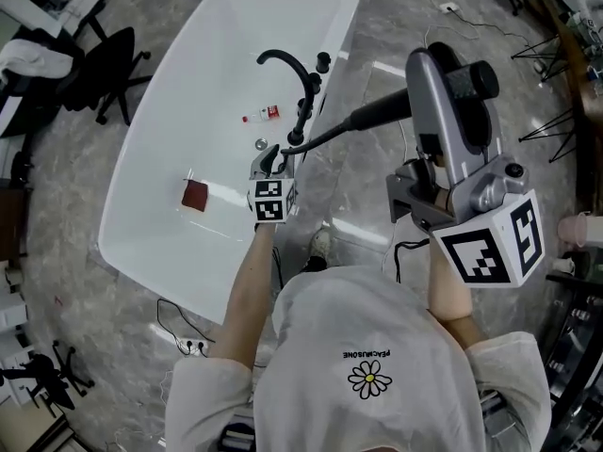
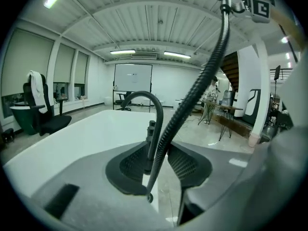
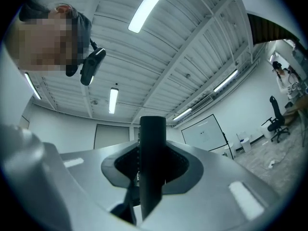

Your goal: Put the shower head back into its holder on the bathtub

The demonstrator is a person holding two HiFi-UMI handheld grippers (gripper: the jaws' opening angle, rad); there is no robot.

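The black shower head (image 1: 379, 111) is crosswise in my right gripper (image 1: 439, 87), which is shut on its handle and held high at the right of the head view. In the right gripper view the handle (image 3: 153, 148) stands upright between the jaws of the right gripper (image 3: 153, 171). Its ribbed hose (image 1: 316, 139) runs down to my left gripper (image 1: 271, 160) at the rim of the white bathtub (image 1: 141, 186). In the left gripper view the hose (image 2: 192, 95) passes between the pads of the left gripper (image 2: 157, 165), which stand apart around it. The black curved faucet (image 2: 144, 97) rises just beyond.
The faucet (image 1: 287, 64) and black fittings (image 1: 303, 109) stand on the tub's right rim. In the tub lie a dark red block (image 1: 195, 196), a small bottle (image 1: 261, 114) and the drain (image 1: 261, 144). Office chairs (image 1: 104, 73) stand to the left and cables (image 1: 184, 337) lie on the floor.
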